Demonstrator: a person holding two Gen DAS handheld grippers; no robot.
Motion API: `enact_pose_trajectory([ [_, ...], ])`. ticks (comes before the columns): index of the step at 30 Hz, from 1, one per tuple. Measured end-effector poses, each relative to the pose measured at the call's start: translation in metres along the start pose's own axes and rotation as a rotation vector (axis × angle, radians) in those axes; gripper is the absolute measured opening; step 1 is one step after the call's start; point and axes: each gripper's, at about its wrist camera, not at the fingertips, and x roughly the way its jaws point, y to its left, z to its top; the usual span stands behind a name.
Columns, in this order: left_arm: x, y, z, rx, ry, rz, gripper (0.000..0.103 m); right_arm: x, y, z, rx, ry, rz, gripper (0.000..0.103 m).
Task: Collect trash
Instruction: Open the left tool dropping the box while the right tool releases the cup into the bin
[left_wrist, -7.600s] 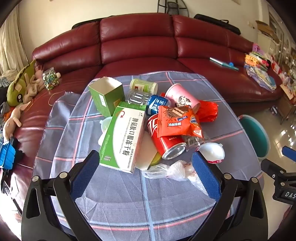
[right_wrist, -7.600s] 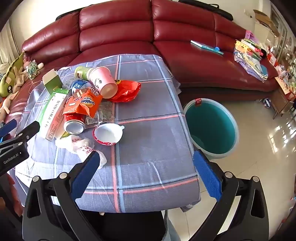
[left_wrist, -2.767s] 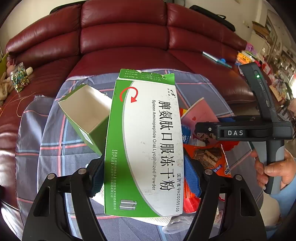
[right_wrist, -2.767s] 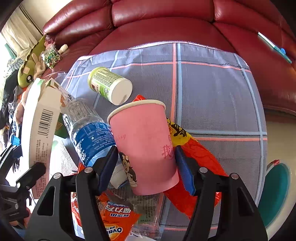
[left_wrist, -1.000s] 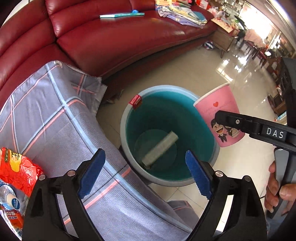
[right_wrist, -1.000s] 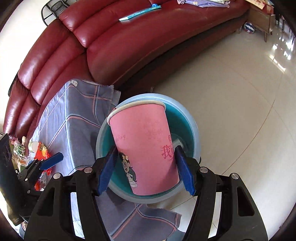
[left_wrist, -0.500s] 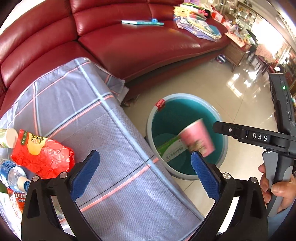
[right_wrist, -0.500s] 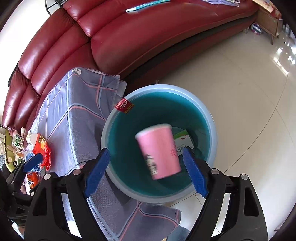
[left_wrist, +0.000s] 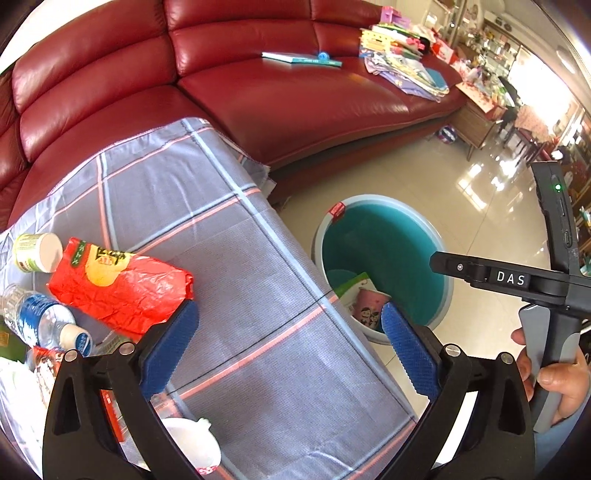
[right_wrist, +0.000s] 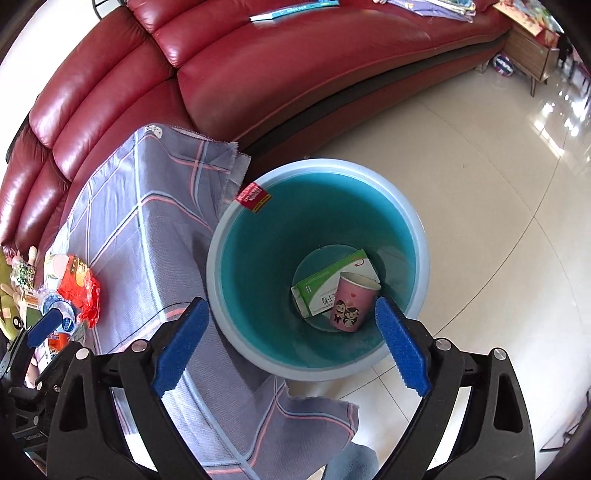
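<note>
The teal bin (right_wrist: 258, 236) stands on the floor beside the table. Inside it lie the pink paper cup (right_wrist: 351, 302) and the green-and-white medicine box (right_wrist: 325, 284). My right gripper (right_wrist: 291, 343) is open and empty above the bin's near rim. My left gripper (left_wrist: 288, 347) is open and empty over the plaid tablecloth (left_wrist: 229, 236); the bin (left_wrist: 406, 229) and the cup (left_wrist: 367, 308) show beyond the table edge. On the table's left lie a red snack bag (left_wrist: 122, 284), a water bottle (left_wrist: 40, 321), a small capped jar (left_wrist: 37, 251) and a white bowl (left_wrist: 195, 446).
A red leather sofa (left_wrist: 258, 92) runs behind the table, with a book (left_wrist: 299, 59) and piled papers (left_wrist: 402, 62) on it. The right gripper's handle, held in a hand (left_wrist: 554, 369), is at the right of the left wrist view. Tiled floor (right_wrist: 498, 184) surrounds the bin.
The pink cup has dropped from mid-air and now rests at the bottom of the bin against the box. The left gripper has swung back toward the table's trash.
</note>
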Motion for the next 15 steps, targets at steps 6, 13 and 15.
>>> enact_pose_trajectory([
  [6,-0.022,0.023,-0.016,-0.024,-0.005,0.031,0.099,-0.01,0.031,-0.01,-0.051,-0.006,0.009,0.088],
  [13,-0.054,0.07,-0.044,-0.074,-0.036,0.074,0.099,-0.018,0.081,-0.027,-0.138,0.001,0.03,0.088],
  [15,-0.061,0.084,-0.051,-0.096,-0.038,0.088,0.099,-0.018,0.097,-0.033,-0.172,0.004,0.036,0.088],
])
